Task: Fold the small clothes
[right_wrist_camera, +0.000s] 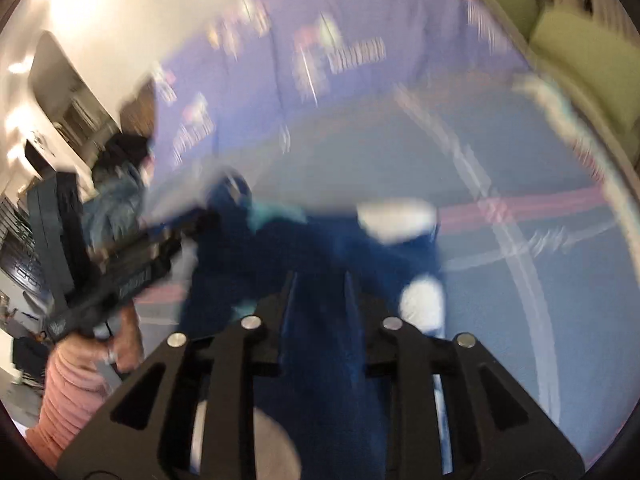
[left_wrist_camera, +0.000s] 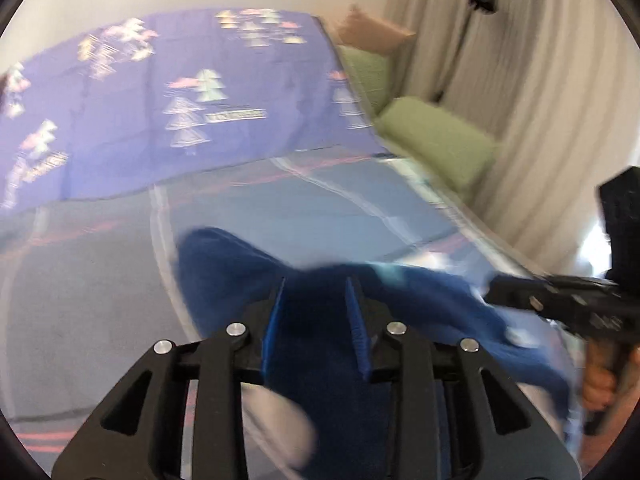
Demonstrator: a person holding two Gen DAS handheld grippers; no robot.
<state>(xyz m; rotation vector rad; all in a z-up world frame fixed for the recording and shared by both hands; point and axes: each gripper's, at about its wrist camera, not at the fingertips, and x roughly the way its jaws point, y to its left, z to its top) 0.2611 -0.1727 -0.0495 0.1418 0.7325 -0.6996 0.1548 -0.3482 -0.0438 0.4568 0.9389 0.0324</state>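
The left hand-held gripper (left_wrist_camera: 316, 300) shows in the left wrist view with its blue pads (left_wrist_camera: 273, 320) a narrow way apart and the dark blue garment (left_wrist_camera: 320, 360) running between them; whether the pads press the cloth I cannot tell through the blur. The garment spreads ahead of and to the right of this gripper over a grey-blue bed cover (left_wrist_camera: 100, 272). Beyond it lies a purple blanket (left_wrist_camera: 160, 100), and to the far right green cushions (left_wrist_camera: 436, 140) before a curtain (left_wrist_camera: 520, 80).

In the right wrist view the right hand-held gripper (right_wrist_camera: 320, 292) is likewise narrowly parted with dark blue cloth between its fingers; the grip cannot be judged. The garment reaches ahead and leftward to the left gripper, held by a hand (right_wrist_camera: 120, 344).
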